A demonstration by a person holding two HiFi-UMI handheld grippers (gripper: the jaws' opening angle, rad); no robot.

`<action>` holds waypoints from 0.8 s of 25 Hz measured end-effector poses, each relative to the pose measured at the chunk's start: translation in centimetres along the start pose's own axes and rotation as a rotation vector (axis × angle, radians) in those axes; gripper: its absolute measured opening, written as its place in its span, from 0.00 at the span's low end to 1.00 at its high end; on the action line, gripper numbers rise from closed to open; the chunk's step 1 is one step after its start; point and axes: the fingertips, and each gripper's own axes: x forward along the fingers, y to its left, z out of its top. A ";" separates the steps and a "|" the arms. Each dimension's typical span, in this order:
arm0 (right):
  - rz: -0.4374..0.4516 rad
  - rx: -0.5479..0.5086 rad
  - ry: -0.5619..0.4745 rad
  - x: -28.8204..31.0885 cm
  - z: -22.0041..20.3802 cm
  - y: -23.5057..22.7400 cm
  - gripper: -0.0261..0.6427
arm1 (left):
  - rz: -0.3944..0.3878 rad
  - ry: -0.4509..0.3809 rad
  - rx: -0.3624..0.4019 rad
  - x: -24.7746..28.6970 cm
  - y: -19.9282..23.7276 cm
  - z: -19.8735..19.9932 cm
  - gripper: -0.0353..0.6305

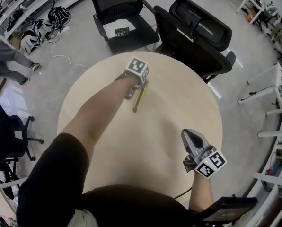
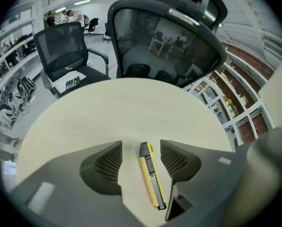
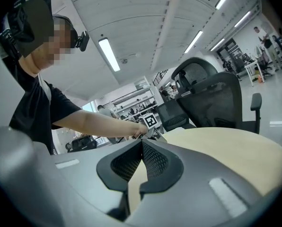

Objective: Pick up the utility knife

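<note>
Closest in, the person's black sleeve [image 1: 51, 174] and bare forearm reach out over the round pale wooden table [image 1: 179, 93]. The left gripper [image 1: 132, 91] points steeply down at the yellow-and-black utility knife [image 2: 150, 178]. The knife lies flat on the tabletop towards the far side. The jaws stand wide apart and straddle it, no pad touching it yet. This looks like the final approach. The next move is probably to settle lower and squeeze across the slim body. It runs lengthwise down the gap, so the line-up looks good. The right gripper [image 3: 141, 143] waits near the table's near edge, jaws together on nothing. From the head view the gripper covers the knife's far end. I can't tell whether the blade is out.
</note>
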 end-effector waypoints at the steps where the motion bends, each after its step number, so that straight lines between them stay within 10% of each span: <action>1: -0.006 0.002 0.000 -0.1 -0.1 -0.4 0.06 | 0.009 0.024 -0.005 0.7 0.1 -0.2 0.43; 12: -0.070 0.010 -0.012 -1.2 -1.0 -3.7 0.06 | 0.041 0.139 -0.035 4.3 0.5 -1.7 0.45; 20: -0.066 0.017 -0.022 -1.1 -1.1 -3.8 0.06 | 0.174 0.155 0.085 4.3 0.3 -2.1 0.35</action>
